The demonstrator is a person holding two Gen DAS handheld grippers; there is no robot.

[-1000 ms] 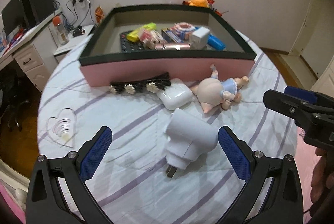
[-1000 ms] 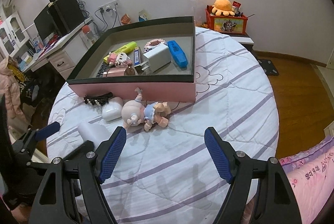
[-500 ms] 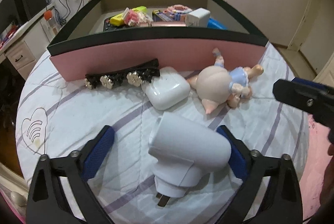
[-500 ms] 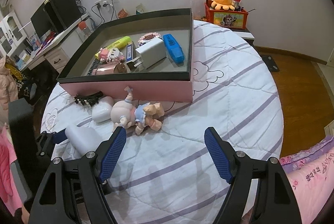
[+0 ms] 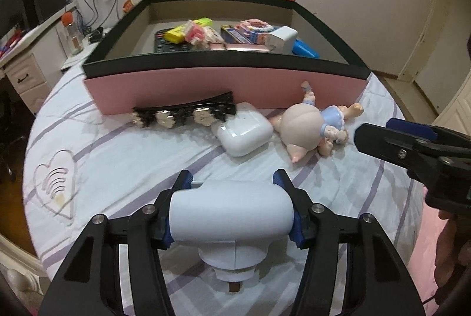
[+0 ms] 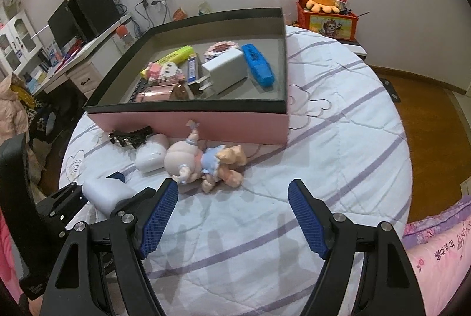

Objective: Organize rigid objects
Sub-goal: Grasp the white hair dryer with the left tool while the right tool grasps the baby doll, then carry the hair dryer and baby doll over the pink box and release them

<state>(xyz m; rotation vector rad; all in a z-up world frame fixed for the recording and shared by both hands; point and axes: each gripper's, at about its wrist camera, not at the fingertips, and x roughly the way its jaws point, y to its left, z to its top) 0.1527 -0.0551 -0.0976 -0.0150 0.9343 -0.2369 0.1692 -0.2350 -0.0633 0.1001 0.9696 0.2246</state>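
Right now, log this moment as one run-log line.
left hand-held gripper: closing on white plug adapter | right hand-held gripper: open, empty | still on bed: doll, earbud case, hair clip

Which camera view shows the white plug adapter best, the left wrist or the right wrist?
The left wrist view: the white plug adapter fills the foreground between the closing left gripper pads, prongs visible. The right wrist view shows only part of its body, low at left.

Bare quilt (image 6: 338, 157) right of the doll (image 6: 206, 163) (box wall (image 6: 235, 124) just behind).
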